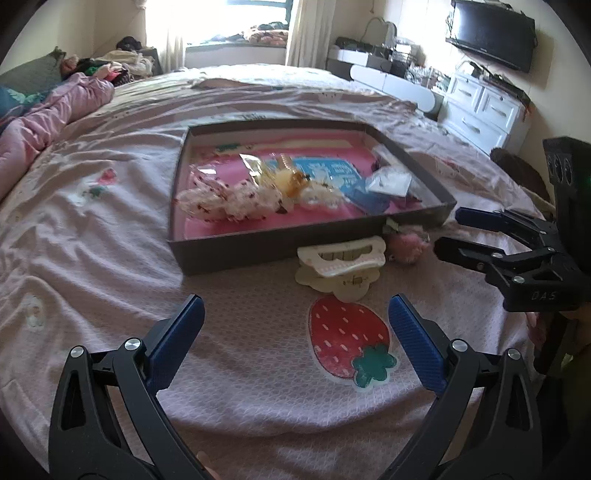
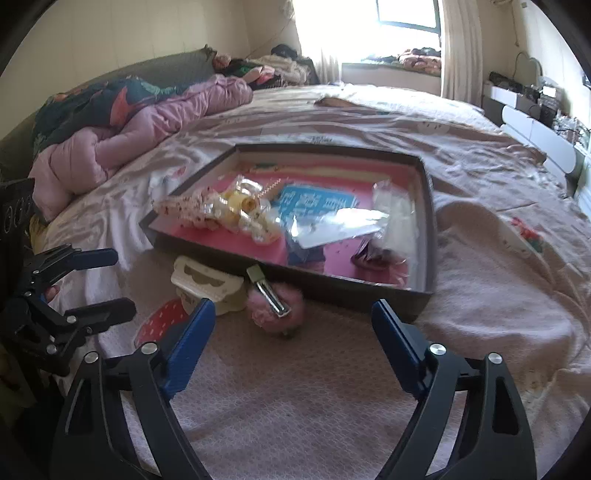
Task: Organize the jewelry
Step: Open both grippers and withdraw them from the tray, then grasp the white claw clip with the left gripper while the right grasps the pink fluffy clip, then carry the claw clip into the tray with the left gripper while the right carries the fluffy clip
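Observation:
A shallow dark box (image 1: 258,243) (image 2: 351,291) with a pink lining lies on the bed. It holds a spotted fabric hair tie (image 1: 225,199), yellow hair pieces, a blue card (image 2: 314,201) and clear plastic bags. On the sheet just in front of it lie a cream claw clip (image 1: 340,262) (image 2: 207,284) and a pink fluffy clip (image 1: 406,247) (image 2: 258,312) with a metal clasp. My left gripper (image 1: 295,306) (image 2: 122,281) stands open over the sheet, short of the claw clip. My right gripper (image 2: 293,310) (image 1: 448,230) is open too, nothing between its fingers, the fluffy clip just ahead.
The pink sheet carries a strawberry print (image 1: 347,339) between the left fingers. A bunched pink quilt (image 1: 55,110) (image 2: 129,129) lies at the far left. A white dresser (image 1: 480,107) and a wall television (image 1: 491,33) stand beyond the bed's right edge.

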The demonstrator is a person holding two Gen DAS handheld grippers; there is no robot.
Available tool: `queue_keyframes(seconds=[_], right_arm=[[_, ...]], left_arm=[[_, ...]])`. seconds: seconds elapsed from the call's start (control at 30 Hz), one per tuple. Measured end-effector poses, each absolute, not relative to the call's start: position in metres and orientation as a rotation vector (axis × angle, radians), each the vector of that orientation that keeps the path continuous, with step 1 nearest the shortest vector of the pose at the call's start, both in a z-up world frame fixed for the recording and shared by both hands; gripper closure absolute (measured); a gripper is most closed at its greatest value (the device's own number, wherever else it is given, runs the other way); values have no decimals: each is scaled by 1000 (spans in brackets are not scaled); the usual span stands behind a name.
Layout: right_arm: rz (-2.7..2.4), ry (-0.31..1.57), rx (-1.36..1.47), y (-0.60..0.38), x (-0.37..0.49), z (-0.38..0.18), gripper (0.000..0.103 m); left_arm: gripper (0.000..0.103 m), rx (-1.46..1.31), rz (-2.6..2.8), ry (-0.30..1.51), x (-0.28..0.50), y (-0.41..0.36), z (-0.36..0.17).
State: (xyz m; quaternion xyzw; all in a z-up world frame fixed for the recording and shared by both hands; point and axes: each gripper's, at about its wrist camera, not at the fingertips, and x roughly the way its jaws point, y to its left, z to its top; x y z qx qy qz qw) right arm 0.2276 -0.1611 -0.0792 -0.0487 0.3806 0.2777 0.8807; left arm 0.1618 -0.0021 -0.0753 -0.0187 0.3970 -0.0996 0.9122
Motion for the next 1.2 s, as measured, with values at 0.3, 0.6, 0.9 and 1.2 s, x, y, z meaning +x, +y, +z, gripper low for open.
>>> queue_keyframes(seconds=[0.3, 0.6, 0.9, 1.2], right_arm=[[629, 867, -86, -148, 246, -97, 39], [671, 904, -62, -145, 255, -102, 74], [642, 841, 1, -169, 247, -78, 74], [650, 790, 20, -178, 242, -61, 74]], left_arm=[[12, -45, -229, 875, 180, -14, -98], [19, -39, -247, 866, 192, -28, -101], [40, -45, -247, 869, 205, -44, -102], [42, -55, -240, 869, 204, -46, -100]])
